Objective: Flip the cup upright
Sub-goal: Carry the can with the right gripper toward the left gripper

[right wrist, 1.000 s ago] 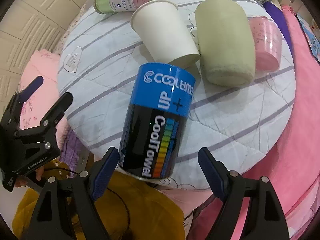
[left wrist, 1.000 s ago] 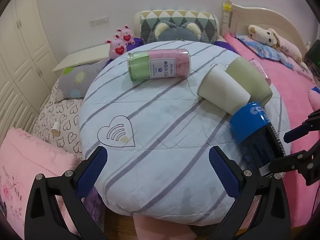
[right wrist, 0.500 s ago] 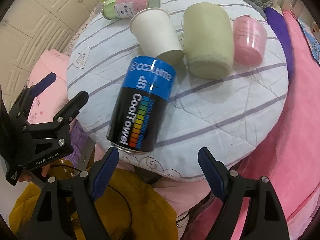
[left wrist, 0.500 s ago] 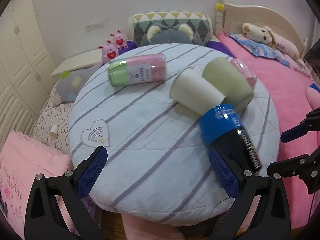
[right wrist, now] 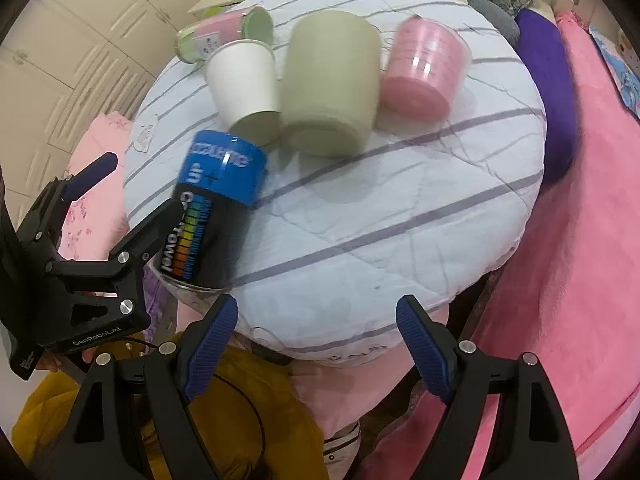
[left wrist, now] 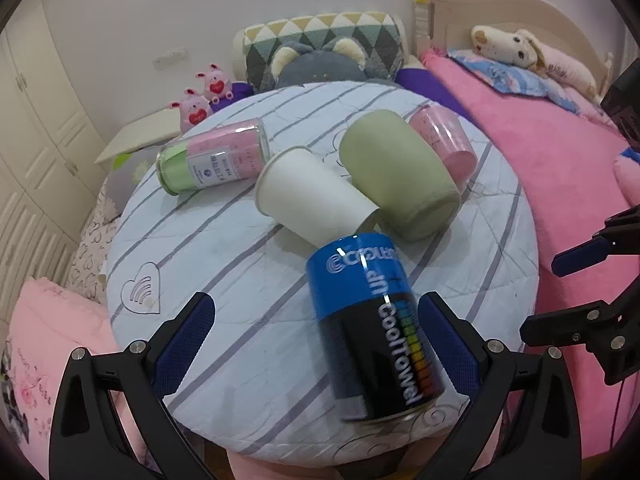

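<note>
Several containers lie on their sides on a round striped cushion (left wrist: 248,280): a blue and black can (left wrist: 376,328) at the near edge, a white paper cup (left wrist: 312,200), a green cup (left wrist: 396,176), a pink cup (left wrist: 444,144) and a pink and green can (left wrist: 216,160). My left gripper (left wrist: 316,340) is open, its right finger (left wrist: 448,344) beside the blue can. My right gripper (right wrist: 316,344) is open and empty below the cushion's near edge. The blue can (right wrist: 216,208), white cup (right wrist: 244,84), green cup (right wrist: 332,84) and pink cup (right wrist: 424,68) also show in the right wrist view.
A pink bed (left wrist: 540,136) with a plush dog (left wrist: 516,48) lies to the right. Pillows (left wrist: 324,40) and pig toys (left wrist: 200,100) sit behind the cushion. White cabinet doors (left wrist: 28,120) stand at left. The left gripper's body (right wrist: 72,280) shows at left in the right wrist view.
The left gripper has moved right, so the blue can now lies between its fingers. The right gripper has shifted right, away from the blue can.
</note>
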